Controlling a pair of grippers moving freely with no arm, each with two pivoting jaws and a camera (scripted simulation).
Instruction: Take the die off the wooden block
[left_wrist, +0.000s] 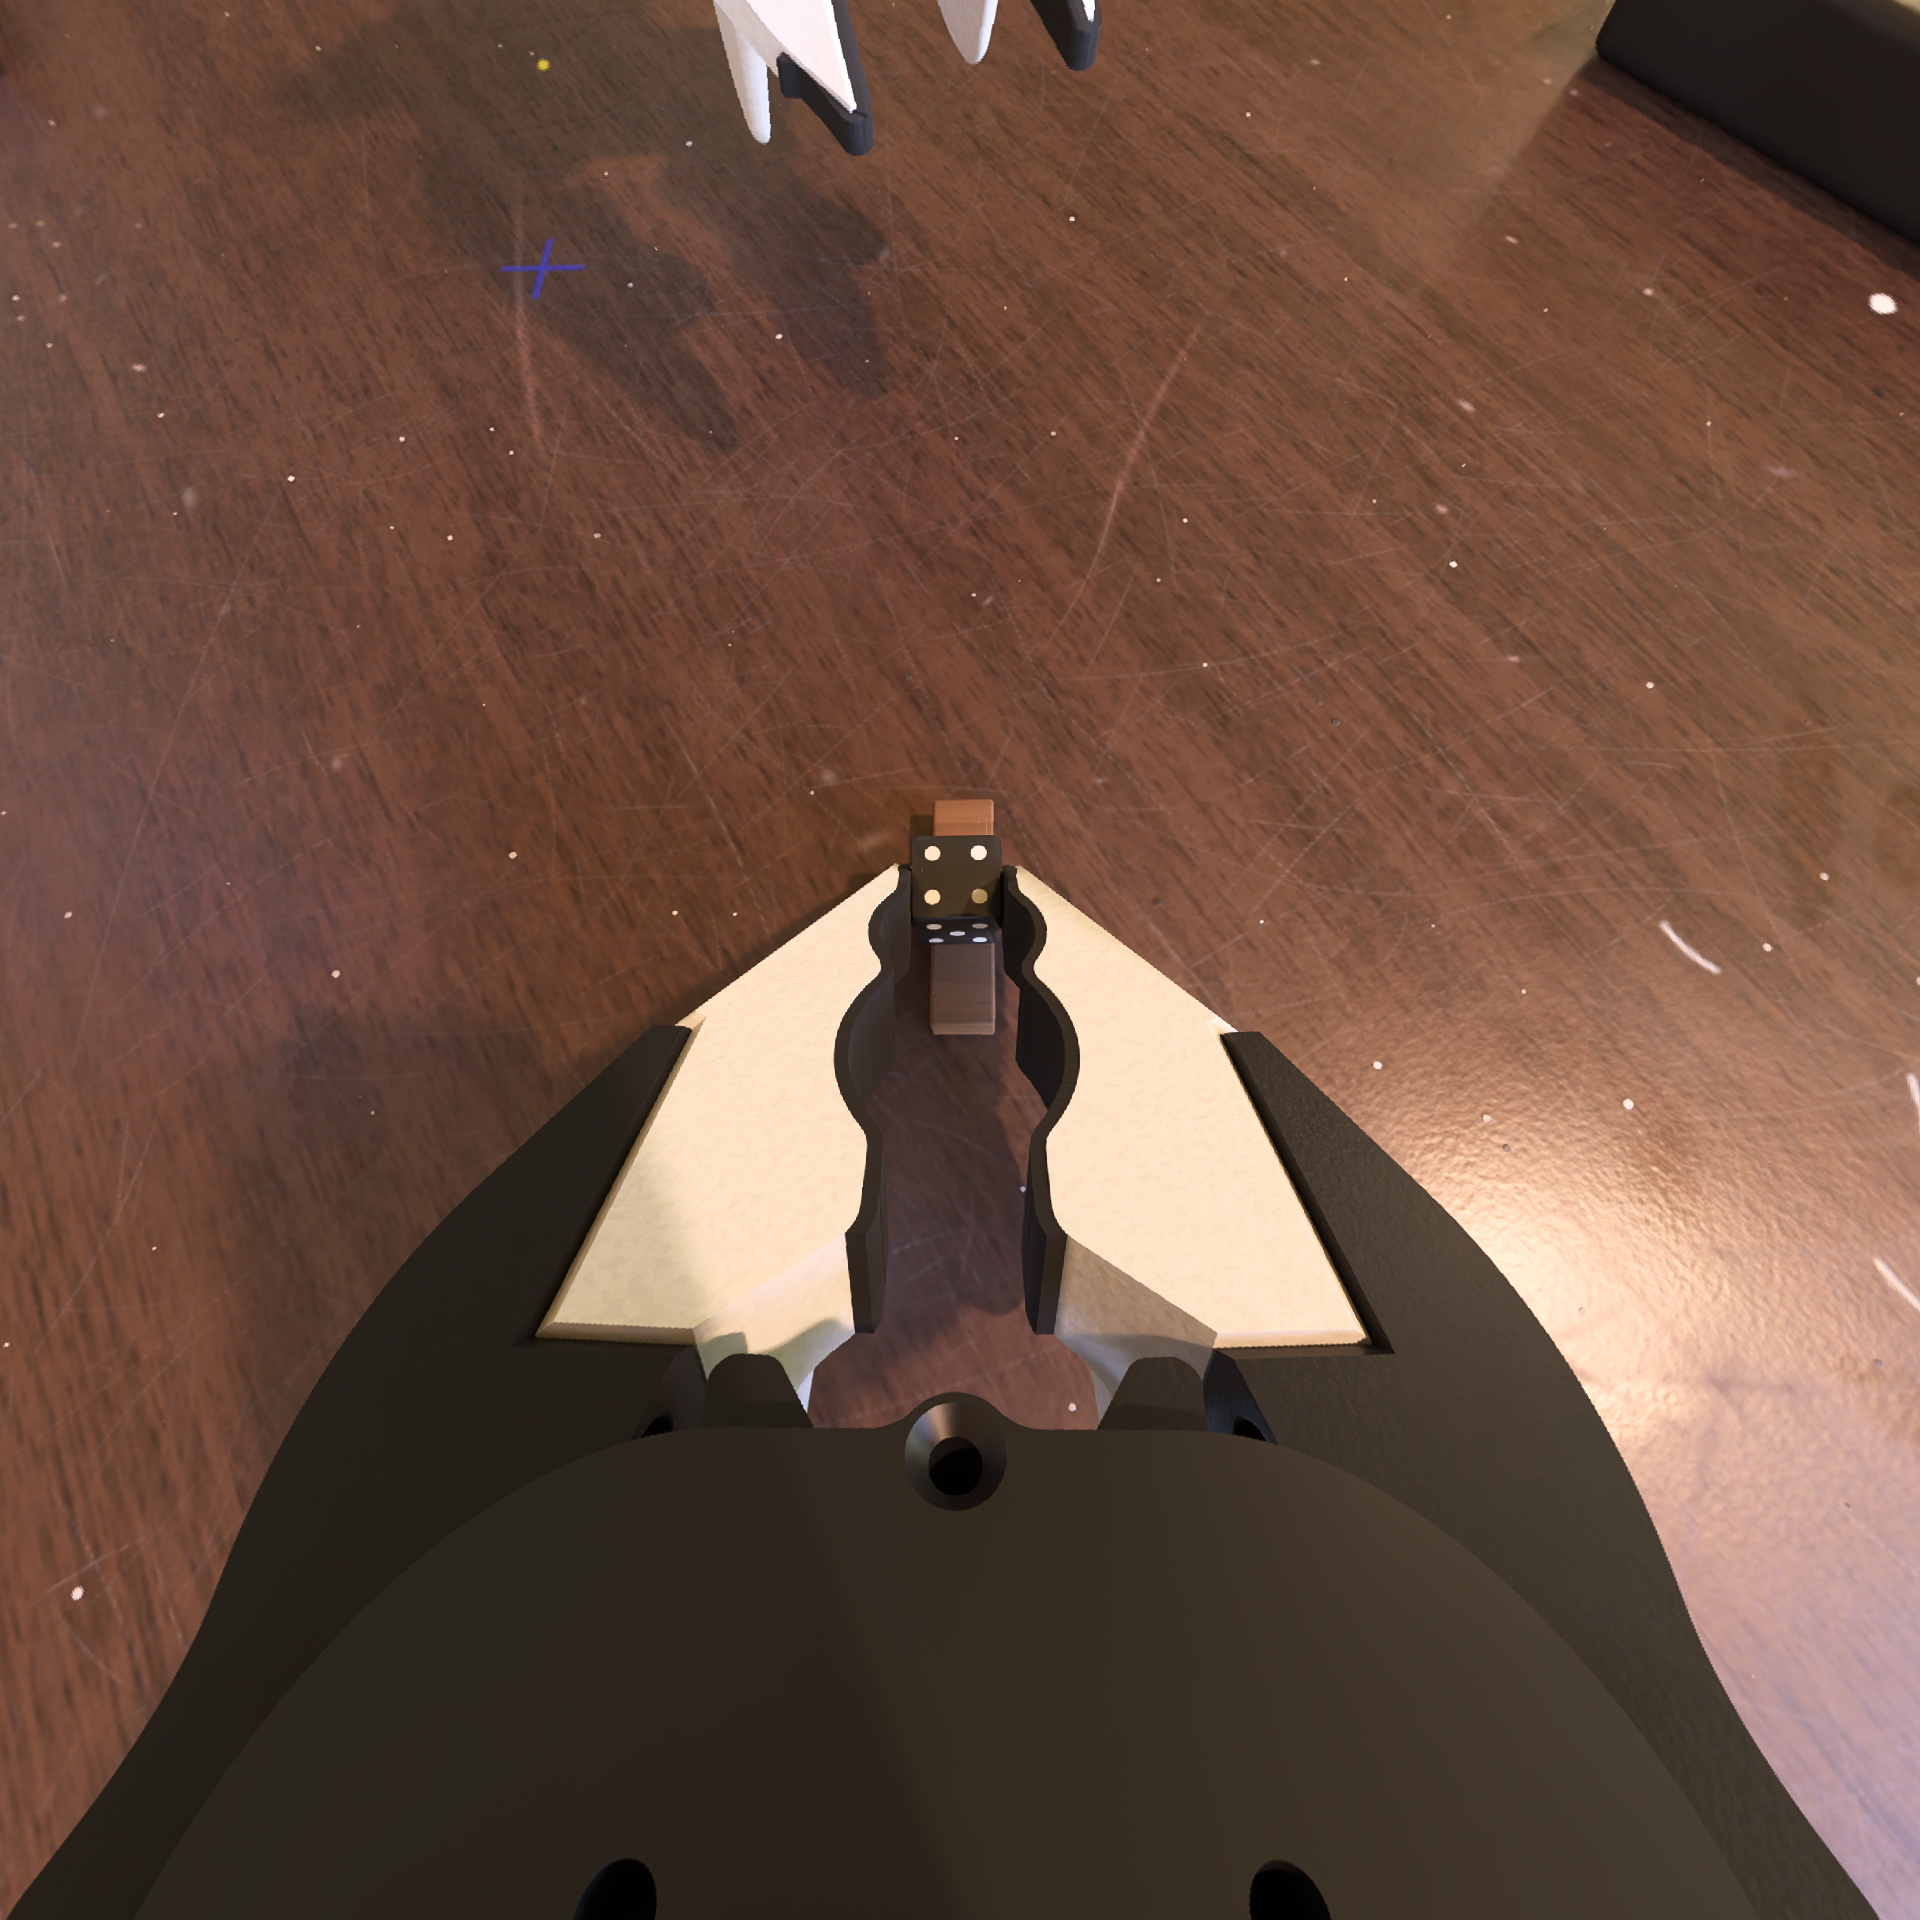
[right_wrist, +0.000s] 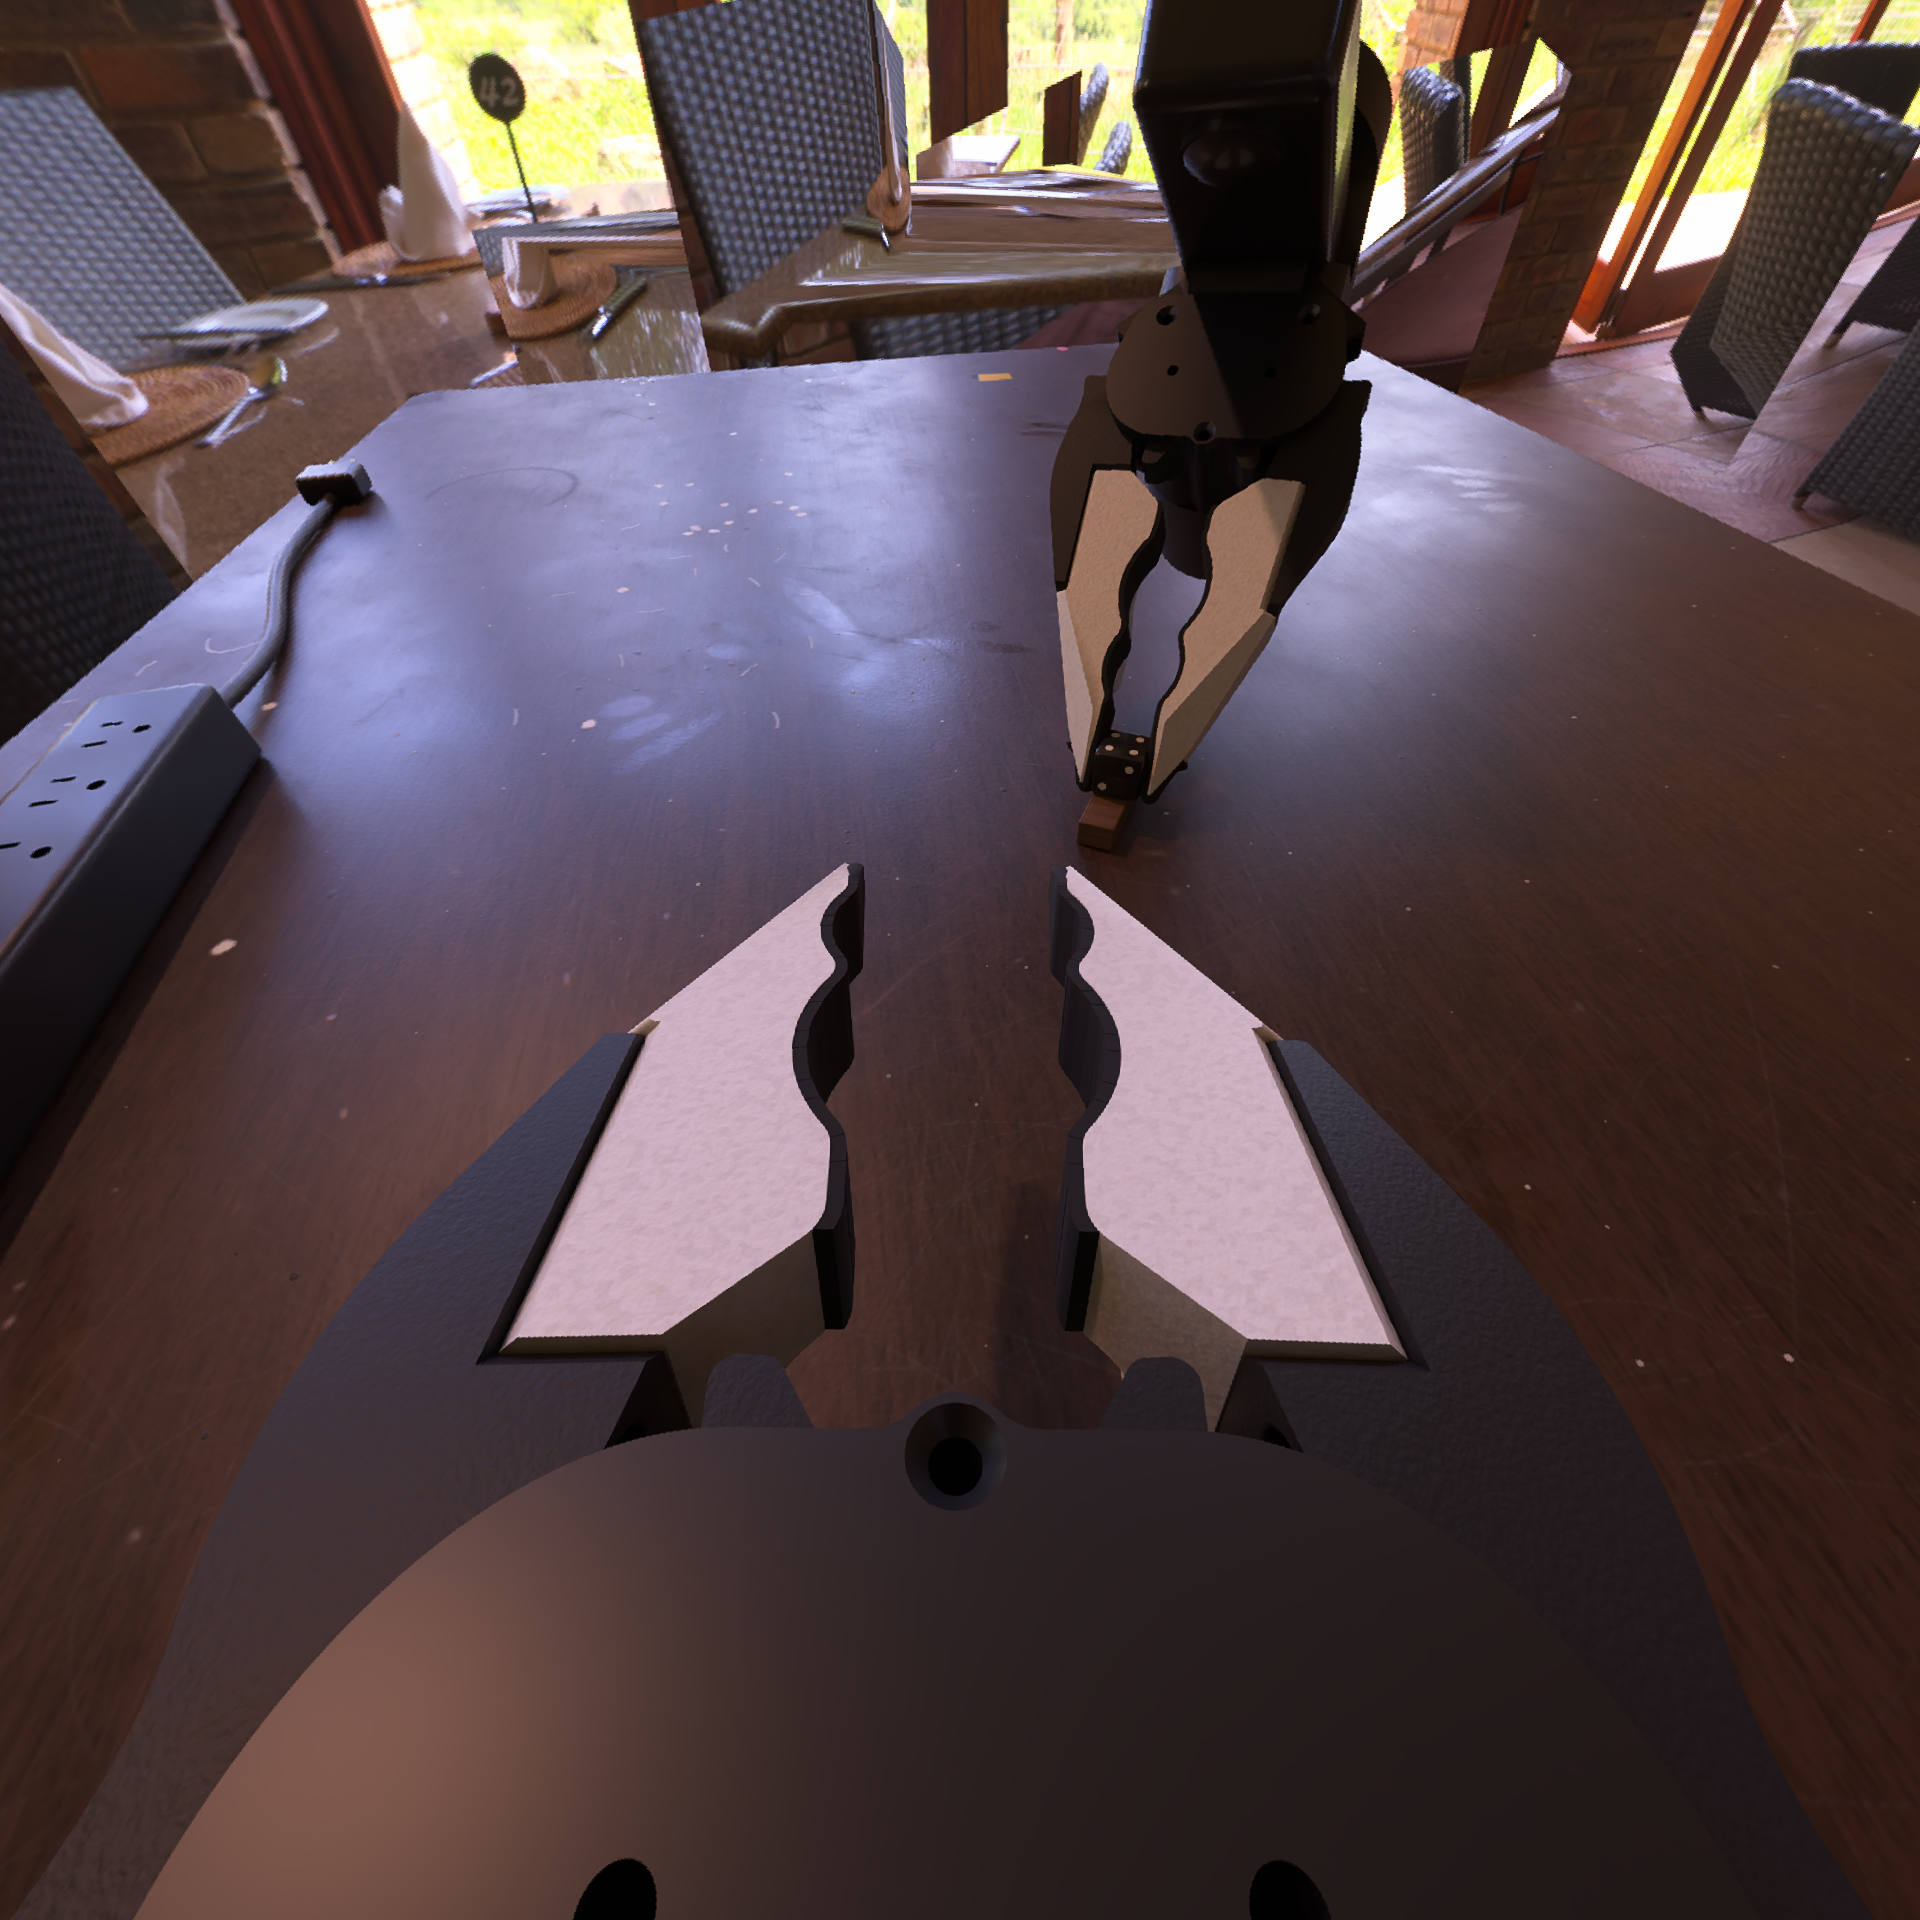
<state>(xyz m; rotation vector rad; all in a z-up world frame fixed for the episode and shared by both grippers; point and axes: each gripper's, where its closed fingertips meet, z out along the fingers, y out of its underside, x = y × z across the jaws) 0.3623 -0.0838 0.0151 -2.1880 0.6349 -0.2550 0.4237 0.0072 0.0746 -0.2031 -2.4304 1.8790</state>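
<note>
Scratched dark wooden table carries a power strip at one edge. On it the left gripper pinches the black die, which sits atop the small wooden block. Nearby, the right gripper hovers, fingers spread apart.

Table: broad bare wood across the middle and near side, open to passage.

Power strip: against the left edge, its cable trailing toward the far left corner; both narrow that margin.

Wooden block with die on top: right of centre. The left gripper stands steeply over them, a finger on either side of the die, barring approach from above and from both flanks.

Right gripper: near the block, apart from it, bare table between its spread fingers.

Far right side of table: bare.
</note>
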